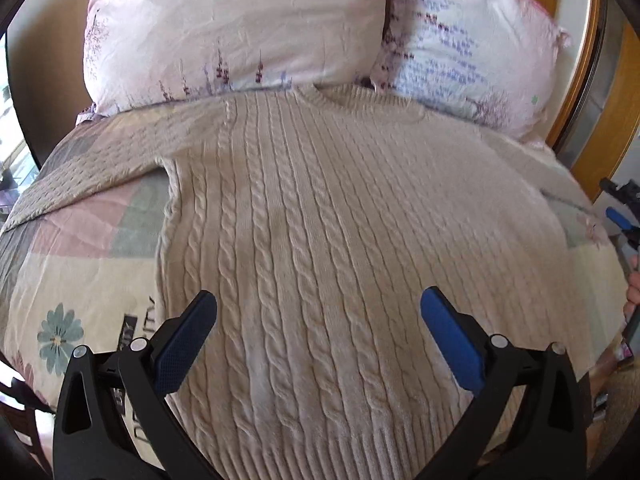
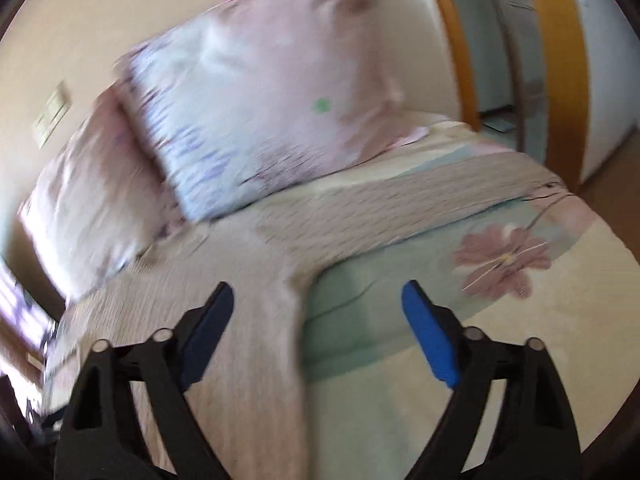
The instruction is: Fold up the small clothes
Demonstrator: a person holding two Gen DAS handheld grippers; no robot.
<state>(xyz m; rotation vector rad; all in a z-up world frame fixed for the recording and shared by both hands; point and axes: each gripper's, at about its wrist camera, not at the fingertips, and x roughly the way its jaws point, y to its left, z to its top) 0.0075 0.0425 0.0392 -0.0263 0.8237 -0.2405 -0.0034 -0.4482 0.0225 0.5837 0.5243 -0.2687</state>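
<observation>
A cream cable-knit sweater lies flat on the bed, neck toward the pillows, hem nearest me. Its left sleeve stretches out to the left. My left gripper is open and empty, hovering over the lower part of the sweater's body. In the blurred right wrist view, the sweater's right side and right sleeve show. My right gripper is open and empty above the sweater's right armpit and edge. The right gripper also shows at the right edge of the left wrist view.
Two pink floral pillows lean at the head of the bed. The flowered bedspread lies under the sweater, also in the right wrist view. A wooden door frame stands to the right.
</observation>
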